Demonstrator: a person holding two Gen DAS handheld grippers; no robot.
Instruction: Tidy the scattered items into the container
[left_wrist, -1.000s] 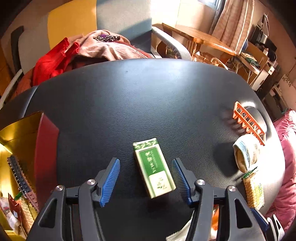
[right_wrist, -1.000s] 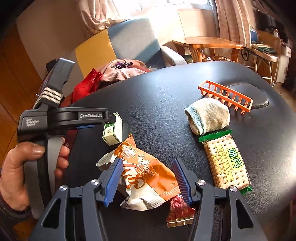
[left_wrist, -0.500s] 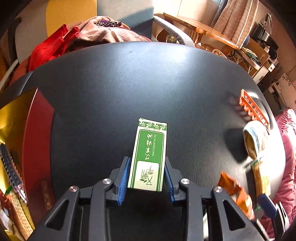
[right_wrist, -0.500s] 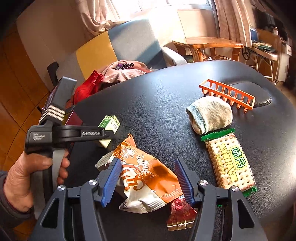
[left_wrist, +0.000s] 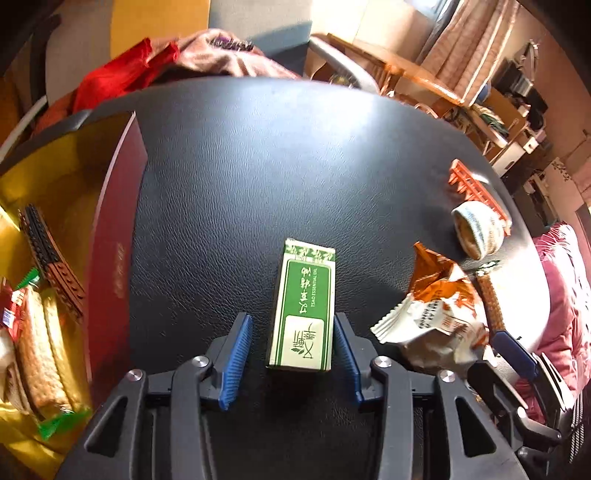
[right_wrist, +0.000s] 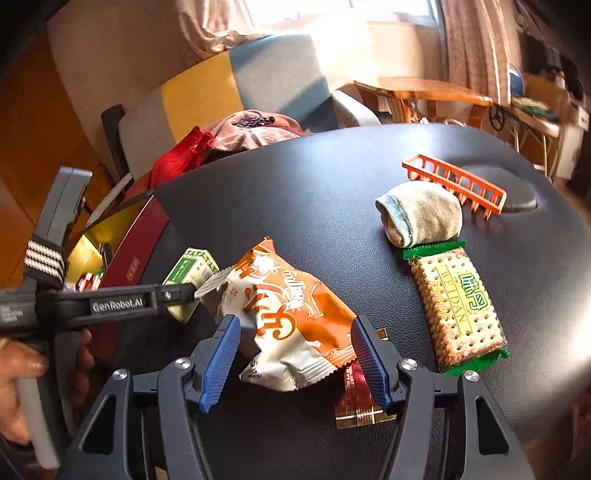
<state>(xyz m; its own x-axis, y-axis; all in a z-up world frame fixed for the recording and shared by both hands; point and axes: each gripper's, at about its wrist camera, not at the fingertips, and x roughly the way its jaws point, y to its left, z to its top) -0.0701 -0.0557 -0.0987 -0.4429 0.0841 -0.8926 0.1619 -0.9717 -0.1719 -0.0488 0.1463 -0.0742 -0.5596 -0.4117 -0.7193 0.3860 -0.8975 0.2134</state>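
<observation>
A green and white essential-oil box (left_wrist: 304, 310) sits between the fingers of my left gripper (left_wrist: 291, 354). The right finger touches it and a gap shows at the left finger (left_wrist: 236, 354), so the jaws stand partly open. The box also shows in the right wrist view (right_wrist: 188, 273). My right gripper (right_wrist: 295, 365) is open around an orange and white snack bag (right_wrist: 291, 325), its fingers close to both sides. The red container with gold lining (left_wrist: 110, 229) stands to the left, holding cracker packs and a dark comb-like piece.
On the black table (right_wrist: 332, 192) lie a rolled sock (right_wrist: 421, 214), an orange plastic rack (right_wrist: 454, 184), a cracker pack (right_wrist: 458, 306) and a small red and gold packet (right_wrist: 358, 398). A sofa with clothes stands behind the table.
My left gripper closed on the green box and lifted it, then its jaws widened again with the box closer to the container. The right gripper moved forward around the snack bag.
</observation>
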